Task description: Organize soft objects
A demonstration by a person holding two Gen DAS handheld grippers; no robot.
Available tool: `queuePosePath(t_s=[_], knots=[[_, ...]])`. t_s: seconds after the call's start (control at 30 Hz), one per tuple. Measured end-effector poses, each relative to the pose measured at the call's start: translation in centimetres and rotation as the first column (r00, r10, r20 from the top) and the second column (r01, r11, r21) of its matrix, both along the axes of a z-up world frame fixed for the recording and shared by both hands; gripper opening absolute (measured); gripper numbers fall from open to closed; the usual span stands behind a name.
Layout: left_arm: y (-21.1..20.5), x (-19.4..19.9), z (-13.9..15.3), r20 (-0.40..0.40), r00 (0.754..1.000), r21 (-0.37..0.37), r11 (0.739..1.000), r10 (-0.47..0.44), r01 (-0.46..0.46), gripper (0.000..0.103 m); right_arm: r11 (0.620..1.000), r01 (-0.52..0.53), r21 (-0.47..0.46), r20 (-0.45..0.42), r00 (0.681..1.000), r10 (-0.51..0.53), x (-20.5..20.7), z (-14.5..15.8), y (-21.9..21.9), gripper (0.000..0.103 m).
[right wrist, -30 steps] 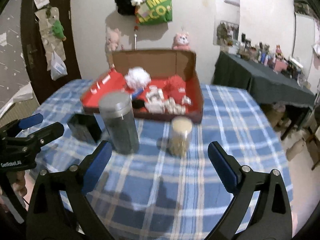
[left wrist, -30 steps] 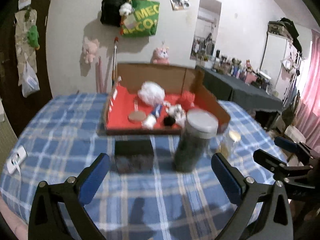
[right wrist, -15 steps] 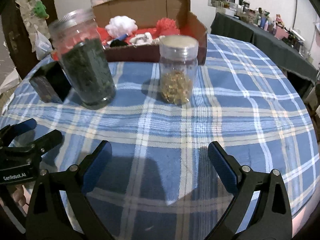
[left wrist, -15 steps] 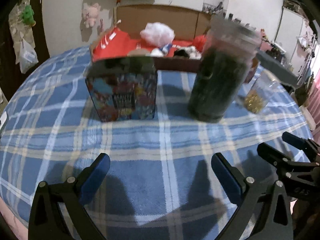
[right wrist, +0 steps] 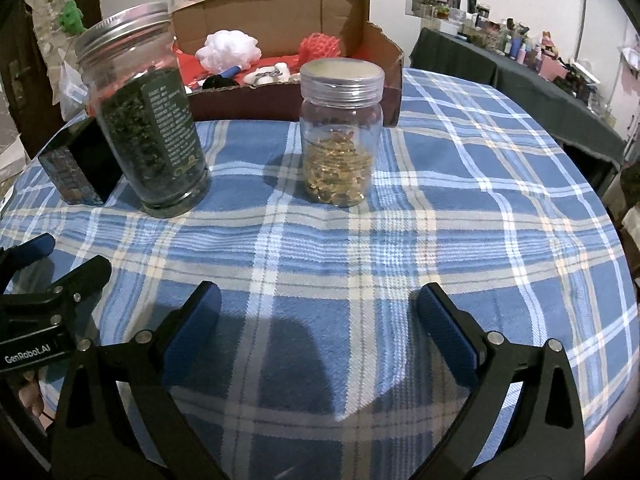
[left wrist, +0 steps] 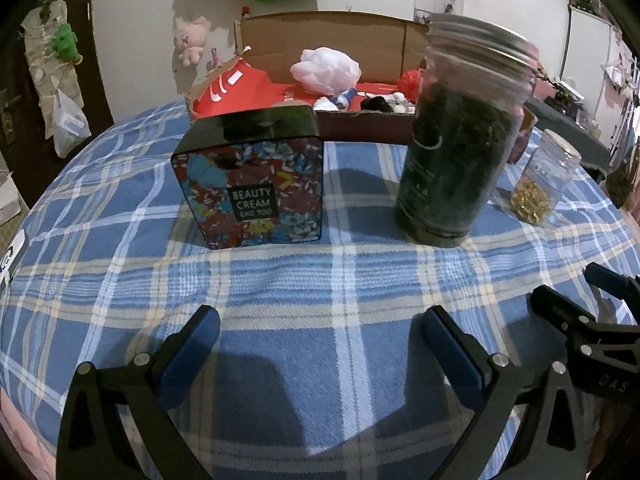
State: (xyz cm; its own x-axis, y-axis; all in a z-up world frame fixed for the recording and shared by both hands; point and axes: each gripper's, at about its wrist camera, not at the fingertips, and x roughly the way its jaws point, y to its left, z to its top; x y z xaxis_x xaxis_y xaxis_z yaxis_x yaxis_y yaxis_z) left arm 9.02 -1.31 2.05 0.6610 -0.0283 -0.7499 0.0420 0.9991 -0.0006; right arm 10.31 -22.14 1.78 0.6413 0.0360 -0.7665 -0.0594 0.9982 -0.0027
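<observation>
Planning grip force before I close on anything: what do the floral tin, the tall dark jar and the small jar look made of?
Floral tin: likely glossy printed metal; its dark top mirrors the room. Tall dark jar: clear glass or plastic, ribbed silvery metal-looking lid. Small jar: clear, probably plastic, translucent ribbed cap.

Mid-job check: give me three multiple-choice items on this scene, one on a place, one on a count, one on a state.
1. Where is the white pouf?
A. In the cardboard box
B. On the plaid cloth
C. Inside a jar

2. How many lidded jars stand on the tablecloth?
A. One
B. Two
C. Four

3. What state is the right hand-held gripper in?
A. Shut on a jar
B. Shut, empty
C. Open, empty

Answers: 1 A, it lies among the box's contents. 2 B, the dark herb jar and the small gold-filled jar. 3 C, its fingers stand apart over bare cloth.
</observation>
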Motion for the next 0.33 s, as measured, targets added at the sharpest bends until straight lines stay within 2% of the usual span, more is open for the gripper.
queuePosePath(t_s=[0.33], knots=[[-0.03, 0.03, 0.03, 0.002, 1.0, 0.0, 1.0, -0.002, 0.002, 0.103, 1.0, 0.008, 0.002, 0.009, 1.0, -0.008, -0.01, -0.11, -0.07, 0.103]])
